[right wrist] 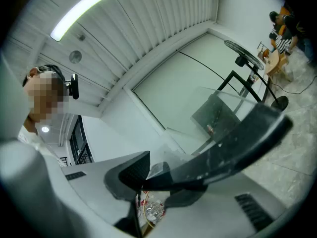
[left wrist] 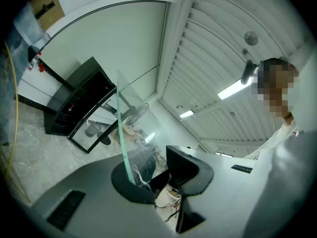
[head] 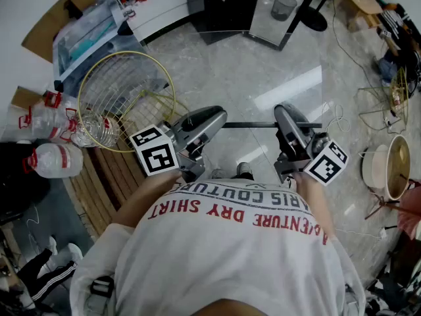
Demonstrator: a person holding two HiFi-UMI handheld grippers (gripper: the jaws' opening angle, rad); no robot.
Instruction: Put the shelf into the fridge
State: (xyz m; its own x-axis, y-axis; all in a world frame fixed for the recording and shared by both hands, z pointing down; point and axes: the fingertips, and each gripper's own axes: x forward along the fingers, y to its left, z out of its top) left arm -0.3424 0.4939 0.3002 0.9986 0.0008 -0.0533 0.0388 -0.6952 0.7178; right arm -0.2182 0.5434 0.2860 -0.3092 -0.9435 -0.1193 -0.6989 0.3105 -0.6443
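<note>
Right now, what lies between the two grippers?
The glass shelf spans from left gripper to right gripper, clamped by both; the head view shows its dark edge.

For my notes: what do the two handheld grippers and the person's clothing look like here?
Both the left gripper and right gripper have grey bodies with black fingers, each carrying a cube of black-and-white square markers. The person wears a white T-shirt with red lettering.

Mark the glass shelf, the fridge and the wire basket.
glass shelf (left wrist: 125,143), left gripper view, on its greenish near edge.
fridge (left wrist: 79,105), left gripper view, on its black body.
wire basket (head: 118,84), head view, on its mesh wall.
</note>
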